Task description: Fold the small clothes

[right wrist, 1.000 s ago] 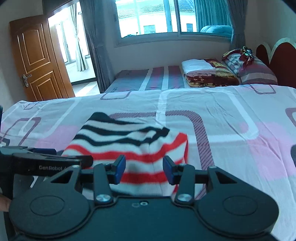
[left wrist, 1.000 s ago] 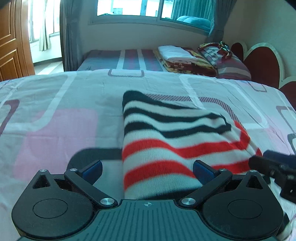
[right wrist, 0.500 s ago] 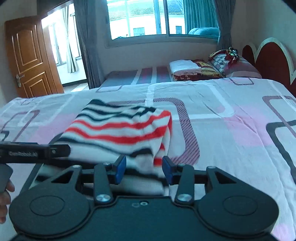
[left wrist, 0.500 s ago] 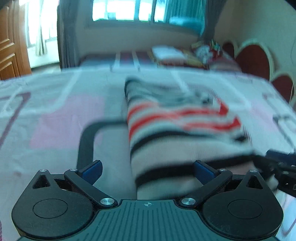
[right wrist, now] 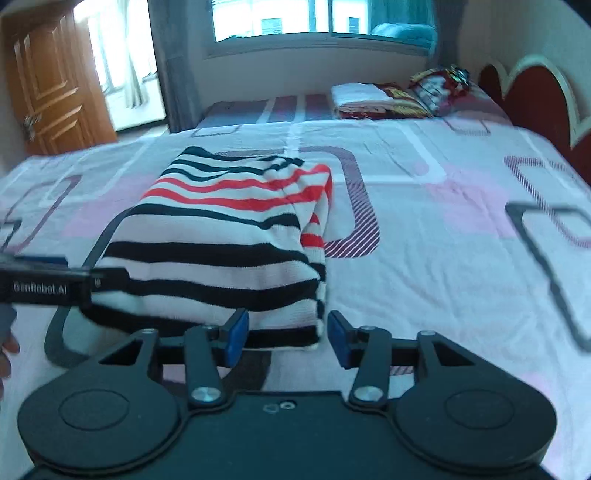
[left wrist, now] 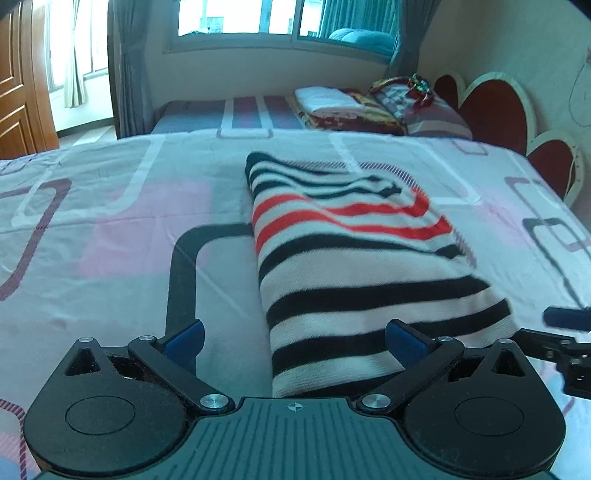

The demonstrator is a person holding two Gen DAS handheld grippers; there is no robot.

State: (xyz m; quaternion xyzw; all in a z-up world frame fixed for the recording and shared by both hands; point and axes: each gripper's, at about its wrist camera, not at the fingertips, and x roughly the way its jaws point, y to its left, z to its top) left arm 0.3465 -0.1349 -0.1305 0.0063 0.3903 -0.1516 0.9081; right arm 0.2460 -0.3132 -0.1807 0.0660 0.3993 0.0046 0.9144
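Note:
A white knit garment with black and red stripes (left wrist: 354,266) lies folded on the patterned bedsheet (left wrist: 110,221); it also shows in the right wrist view (right wrist: 229,236). My left gripper (left wrist: 293,338) is wide open at the garment's near left edge, empty. My right gripper (right wrist: 286,338) is open and empty at the garment's near right corner. The right gripper shows at the right edge of the left wrist view (left wrist: 569,332), and the left gripper shows at the left edge of the right wrist view (right wrist: 48,282).
A second bed (left wrist: 258,110) stands beyond, with folded blankets (left wrist: 340,107) and a pillow (left wrist: 417,103). A red and white headboard (left wrist: 495,107) is at right, a wooden door (right wrist: 48,85) at left, a window with curtains (left wrist: 280,22) behind.
Both grippers have pulled back toward me from the garment. More of its near black-striped part now shows in front of them. Both stay open.

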